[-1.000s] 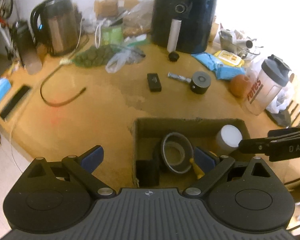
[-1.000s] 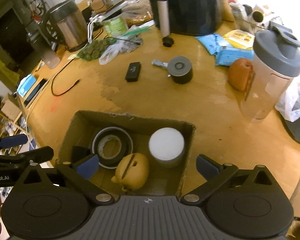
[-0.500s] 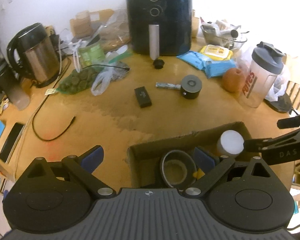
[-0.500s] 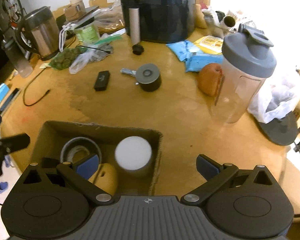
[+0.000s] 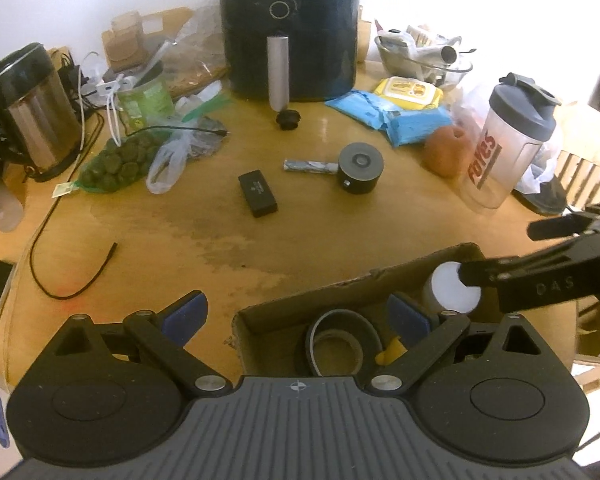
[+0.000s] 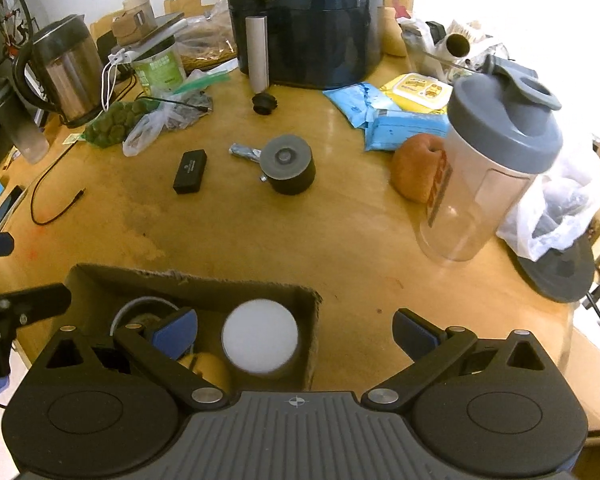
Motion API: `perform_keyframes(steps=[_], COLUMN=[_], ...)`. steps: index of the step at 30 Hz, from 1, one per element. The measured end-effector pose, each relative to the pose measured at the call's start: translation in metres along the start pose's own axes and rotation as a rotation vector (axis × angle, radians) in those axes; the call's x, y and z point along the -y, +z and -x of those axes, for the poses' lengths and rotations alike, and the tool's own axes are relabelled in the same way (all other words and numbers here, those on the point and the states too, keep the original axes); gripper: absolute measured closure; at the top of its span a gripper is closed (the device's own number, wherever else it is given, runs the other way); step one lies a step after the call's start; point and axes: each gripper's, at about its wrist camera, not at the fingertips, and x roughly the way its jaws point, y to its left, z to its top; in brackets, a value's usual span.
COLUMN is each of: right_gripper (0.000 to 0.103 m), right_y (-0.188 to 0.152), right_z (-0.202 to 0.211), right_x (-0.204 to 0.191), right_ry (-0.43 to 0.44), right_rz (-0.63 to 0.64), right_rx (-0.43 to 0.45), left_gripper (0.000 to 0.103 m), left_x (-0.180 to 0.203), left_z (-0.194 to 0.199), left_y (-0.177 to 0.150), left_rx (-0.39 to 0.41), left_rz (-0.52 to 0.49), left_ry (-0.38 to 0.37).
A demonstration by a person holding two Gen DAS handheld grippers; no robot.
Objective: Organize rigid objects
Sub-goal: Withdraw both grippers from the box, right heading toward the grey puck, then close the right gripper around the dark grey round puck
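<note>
We are holding the left gripper (image 5: 298, 314) with its jaws spread wide and empty, hovering at the near left corner of the cardboard box (image 5: 340, 292). We are holding the right gripper (image 6: 296, 330) likewise agape and gripping nothing, over the box's right wall.

Sitting in the box: a white-capped jar (image 6: 260, 336), a black tape roll (image 5: 342, 342), a yellow rounded item (image 6: 208, 368), partly hidden.

Lying loose on the wooden table (image 6: 300, 240): a small black case (image 5: 257, 193), its print too small for us to read; a black cylinder (image 5: 360, 168) with a foil-wrapped stick (image 5: 310, 167) touching it; a black knob (image 5: 287, 119).

Standing at right: a shaker bottle (image 5: 508, 148), red lettering partly readable, ending "tes". The right gripper's arm is showing "DAS" in the left view.

Standing at the back: an air fryer (image 5: 290, 28), a kettle (image 5: 32, 108).
</note>
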Motion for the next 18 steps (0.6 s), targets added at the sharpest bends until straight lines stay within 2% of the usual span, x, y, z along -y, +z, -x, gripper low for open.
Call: perform_keyframes(steps=[8, 18], right_gripper=[0.000, 0.000], right_y=[0.032, 0.077], right_z=[-0.016, -0.044], right_x=[-0.007, -0.010], right_ry=[-0.003, -0.019], right_rz=[0.035, 0.041], right_rx=[0.037, 0.086], left_gripper=[0.005, 0.005], left_x=[-0.008, -0.030], left_z=[-0.005, -0.004], left_y=[0.007, 0.024], left_rx=[0.003, 0.049], left_rz=[0.011, 0.041], left_ry=[-0.051, -0.032])
